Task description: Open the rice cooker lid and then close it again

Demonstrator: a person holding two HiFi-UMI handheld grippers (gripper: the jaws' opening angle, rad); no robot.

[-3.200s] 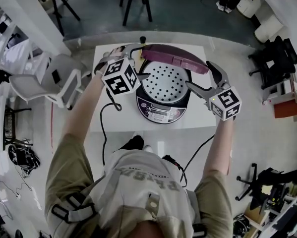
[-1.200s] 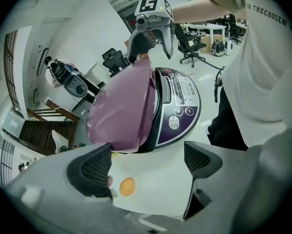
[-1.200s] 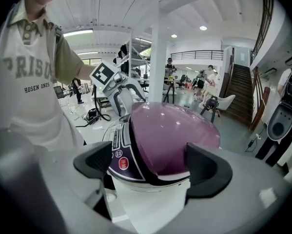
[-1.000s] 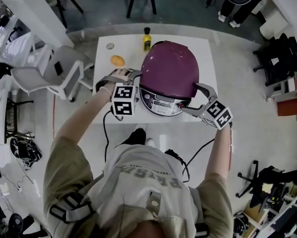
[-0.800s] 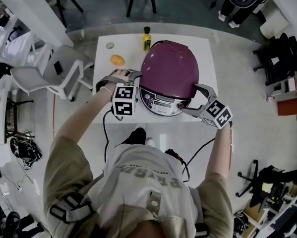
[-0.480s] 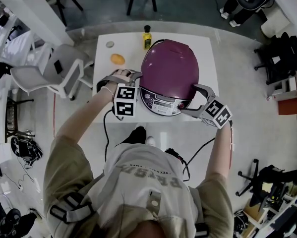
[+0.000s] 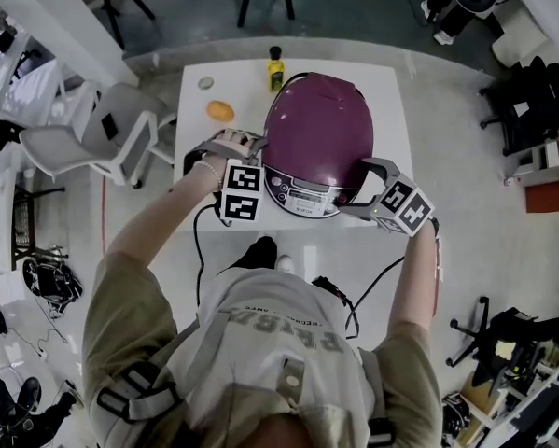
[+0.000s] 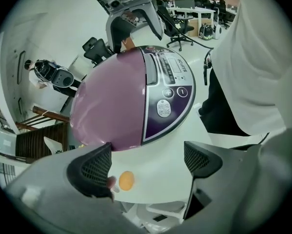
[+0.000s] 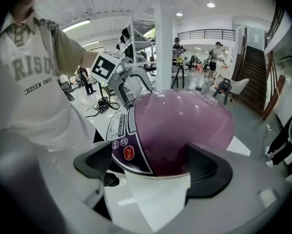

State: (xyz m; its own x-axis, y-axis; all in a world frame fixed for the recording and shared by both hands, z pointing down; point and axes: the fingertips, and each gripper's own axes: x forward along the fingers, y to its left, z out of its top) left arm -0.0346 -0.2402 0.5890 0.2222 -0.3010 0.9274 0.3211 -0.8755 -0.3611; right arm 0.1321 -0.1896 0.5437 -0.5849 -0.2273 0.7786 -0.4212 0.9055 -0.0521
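Left gripper (image 8: 146,165) at nine o'clock and right gripper (image 9: 153,165) at three flank the rice cooker (image 7: 302,199), jaws apart and empty; lid (image 7: 316,119) looks shut, so withdraw gently

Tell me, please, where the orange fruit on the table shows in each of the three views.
Head view: the orange fruit lies on the white table, upper left of the purple rice cooker.
Left gripper view: low, left of centre, below the rice cooker.
Right gripper view: not in it.
Shared landmark: the rice cooker, in all three.
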